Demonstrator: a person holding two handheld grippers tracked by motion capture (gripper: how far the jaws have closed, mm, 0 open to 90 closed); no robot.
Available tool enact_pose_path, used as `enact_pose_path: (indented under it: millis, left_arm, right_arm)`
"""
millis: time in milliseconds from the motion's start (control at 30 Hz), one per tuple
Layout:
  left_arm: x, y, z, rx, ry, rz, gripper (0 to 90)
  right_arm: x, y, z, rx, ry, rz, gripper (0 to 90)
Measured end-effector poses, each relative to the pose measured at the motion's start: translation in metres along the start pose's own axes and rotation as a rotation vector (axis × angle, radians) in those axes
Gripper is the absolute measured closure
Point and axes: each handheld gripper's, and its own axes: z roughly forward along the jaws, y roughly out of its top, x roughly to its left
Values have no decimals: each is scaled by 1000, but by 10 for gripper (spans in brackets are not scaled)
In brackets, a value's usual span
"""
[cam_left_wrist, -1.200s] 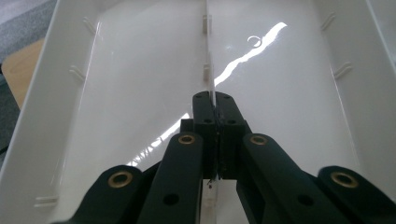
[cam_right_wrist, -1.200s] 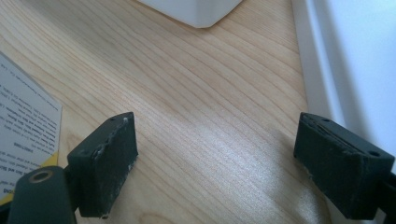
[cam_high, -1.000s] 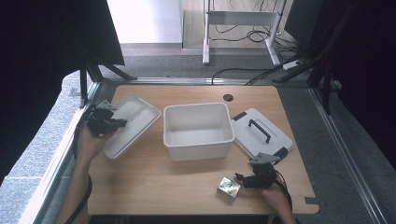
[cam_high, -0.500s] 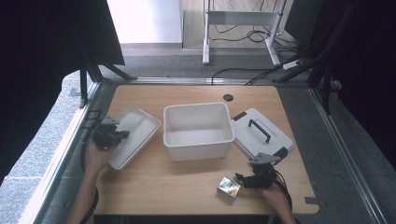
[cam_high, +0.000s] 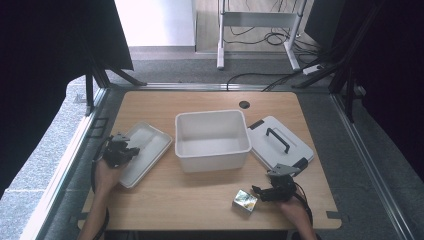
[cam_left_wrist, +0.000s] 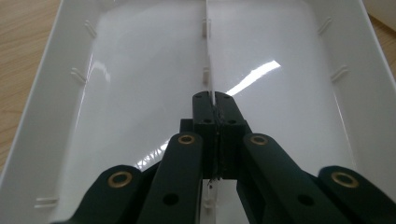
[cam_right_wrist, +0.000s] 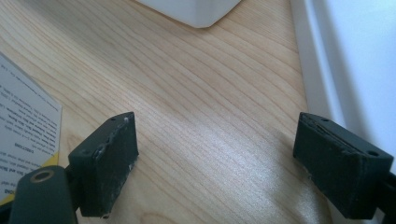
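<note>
- A shallow white plastic tray (cam_high: 142, 152), rectangular with a raised rim, lies near the left edge of the table (cam_high: 200, 200), turned at a slant. Its open side faces up. A thin upright rib runs down its middle, splitting it into two long glossy compartments. The left hand-held gripper (cam_high: 120, 149) is clamped on this rib.
- A small box (cam_high: 245, 201) with shiny greenish-gold sides rests on the table near its front edge, just beside the right hand-held gripper (cam_high: 260, 191), untouched.
</note>
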Motion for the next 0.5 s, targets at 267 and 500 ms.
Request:
enact_pose_path:
  millis: [267,500]
  left_arm:
    - [0,1,-6,-32,-4,-18,771]
    - [-8,7,-24,-74,-9,-30,380]
  right_arm:
    - [0,0,0,-1,0,0,139]
    - [0,0,0,-1,0,0,139]
